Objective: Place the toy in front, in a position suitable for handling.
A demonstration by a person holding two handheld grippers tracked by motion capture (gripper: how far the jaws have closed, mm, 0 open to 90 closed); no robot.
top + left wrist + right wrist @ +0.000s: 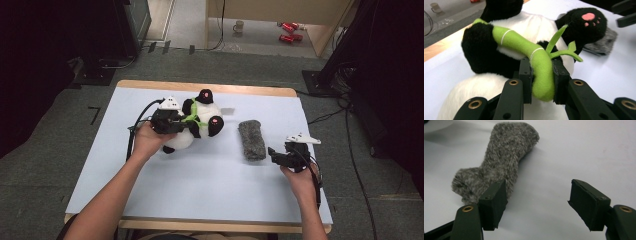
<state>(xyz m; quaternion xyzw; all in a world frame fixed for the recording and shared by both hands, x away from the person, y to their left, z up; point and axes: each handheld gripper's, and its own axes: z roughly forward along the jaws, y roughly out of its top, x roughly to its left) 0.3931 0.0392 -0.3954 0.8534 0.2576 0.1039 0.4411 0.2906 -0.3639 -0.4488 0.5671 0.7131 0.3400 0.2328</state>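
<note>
A plush panda (197,122) lies on the white tabletop (200,185), a little left of the middle and nearer the far edge than the near one, with its black limbs and pink paw pads turned toward the far and right sides. The left hand-held gripper (181,121) comes at the toy from the left-edge side, held in the person's left hand (147,140). In the left gripper view its jaws are clamped on the green plush bamboo stalk (534,62) that curves across the panda's white belly: both black pads press into the lower end of the stalk, which bulges out between them, and the two thin green leaves (564,48) stick out just past the right pad. A black paw with a pink pad (587,21) shows beyond the stalk. A grey fuzzy sock (251,140) lies flat just right of the panda, apart from it, roughly at the middle of the tabletop's depth, running from the far side toward the near side. The right hand-held gripper (274,154) sits near the right edge, held in the person's right hand (300,177) and pointing left at the sock's near end. In the right gripper view its jaws stand wide apart with nothing between them; the left pad is just in front of the sock (499,167), whether touching it cannot be told, and the right pad is over bare tabletop.
</note>
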